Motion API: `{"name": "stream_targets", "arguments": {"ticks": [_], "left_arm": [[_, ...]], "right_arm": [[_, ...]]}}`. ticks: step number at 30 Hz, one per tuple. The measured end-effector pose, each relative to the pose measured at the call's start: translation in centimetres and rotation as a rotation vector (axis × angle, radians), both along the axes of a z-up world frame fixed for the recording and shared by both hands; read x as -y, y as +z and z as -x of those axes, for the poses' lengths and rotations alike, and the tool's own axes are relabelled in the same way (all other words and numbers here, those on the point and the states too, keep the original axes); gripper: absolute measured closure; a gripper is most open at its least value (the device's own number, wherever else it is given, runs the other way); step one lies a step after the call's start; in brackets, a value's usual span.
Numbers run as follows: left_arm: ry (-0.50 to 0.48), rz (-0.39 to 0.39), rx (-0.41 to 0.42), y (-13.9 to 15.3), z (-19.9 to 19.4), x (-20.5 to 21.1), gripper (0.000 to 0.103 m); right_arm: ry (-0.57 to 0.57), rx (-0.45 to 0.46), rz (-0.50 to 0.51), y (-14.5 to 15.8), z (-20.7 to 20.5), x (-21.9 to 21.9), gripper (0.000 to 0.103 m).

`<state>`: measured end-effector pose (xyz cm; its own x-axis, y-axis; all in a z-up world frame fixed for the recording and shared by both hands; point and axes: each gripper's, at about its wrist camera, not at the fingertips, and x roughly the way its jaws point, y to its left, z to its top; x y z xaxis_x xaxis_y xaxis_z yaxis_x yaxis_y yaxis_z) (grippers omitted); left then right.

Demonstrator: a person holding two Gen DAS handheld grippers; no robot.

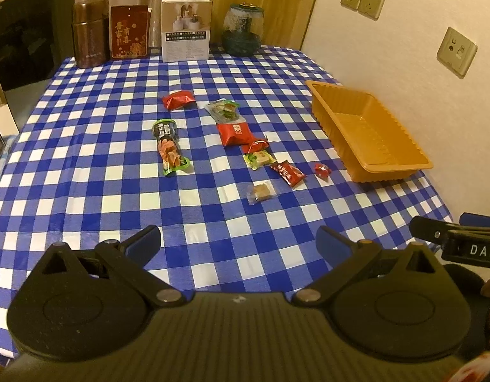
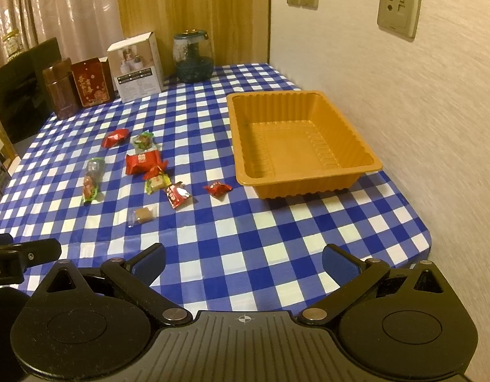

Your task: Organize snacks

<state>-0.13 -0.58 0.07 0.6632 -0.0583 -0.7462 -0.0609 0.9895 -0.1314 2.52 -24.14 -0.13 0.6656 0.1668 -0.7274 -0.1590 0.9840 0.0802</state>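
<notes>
Several wrapped snacks lie scattered mid-table on the blue checked cloth: a long green-ended pack [image 1: 169, 147] [image 2: 91, 180], a red pouch [image 1: 234, 133] [image 2: 140, 163], a small red candy [image 1: 322, 170] [image 2: 217, 188], a clear-wrapped brown square [image 1: 261, 192] [image 2: 141, 215] and a red sachet [image 1: 288, 172] [image 2: 178, 194]. An orange plastic tray [image 1: 404, 167] [image 2: 241, 165] sits empty by the wall on the right. My left gripper [image 1: 238, 242] hangs open over the near cloth, well short of the snacks. My right gripper [image 2: 244, 259] is open too, nothing between its fingers.
Along the back edge stand a brown canister [image 1: 89, 31], a red box [image 1: 129, 31], a white box [image 1: 186, 27] and a glass jar [image 1: 242, 30]. A dark screen [image 1: 28, 31] stands at the far left. The wall with sockets [image 2: 399, 8] borders the table's right side.
</notes>
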Motion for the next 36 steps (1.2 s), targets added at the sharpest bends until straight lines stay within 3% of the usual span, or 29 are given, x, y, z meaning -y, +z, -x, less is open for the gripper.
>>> {"name": "stream_targets", "arguments": {"ticks": [10, 17, 20, 22, 27, 29, 31, 36], "left_arm": [[-0.05, 0.029, 0.001, 0.7, -2.4, -2.1, 0.0], [-0.174, 0.008, 0.025, 0.5, -6.3, -4.1, 0.001], [-0.278, -0.022, 0.032, -0.4, -8.2, -4.2, 0.009], [-0.347, -0.04, 0.029, -1.4, -9.5, -4.2, 0.011], [-0.535, -0.12, 0.017, -4.4, -11.7, -3.3, 0.018], [-0.592, -0.132, 0.019, -5.5, -12.2, -2.9, 0.02], [-0.644, -0.114, -0.005, -6.6, -12.9, -2.4, 0.033], [-0.736, -0.143, -0.034, -8.9, -14.3, -0.7, 0.053]], "right_arm": [[0.037, 0.038, -0.052, 0.7, -1.8, -0.5, 0.0], [0.089, 0.029, -0.085, -0.6, -4.0, -2.0, 0.0], [0.107, 0.027, -0.095, -1.6, -5.0, -2.6, 0.005], [0.122, 0.014, -0.097, -2.4, -5.7, -2.9, 0.027], [0.137, -0.014, -0.101, -4.5, -7.5, -3.2, 0.041], [0.144, -0.026, -0.101, -5.4, -8.1, -3.4, 0.043], [0.15, -0.033, -0.107, -6.1, -8.7, -3.6, 0.044], [0.142, -0.041, -0.12, -7.3, -9.6, -3.8, 0.045]]}}
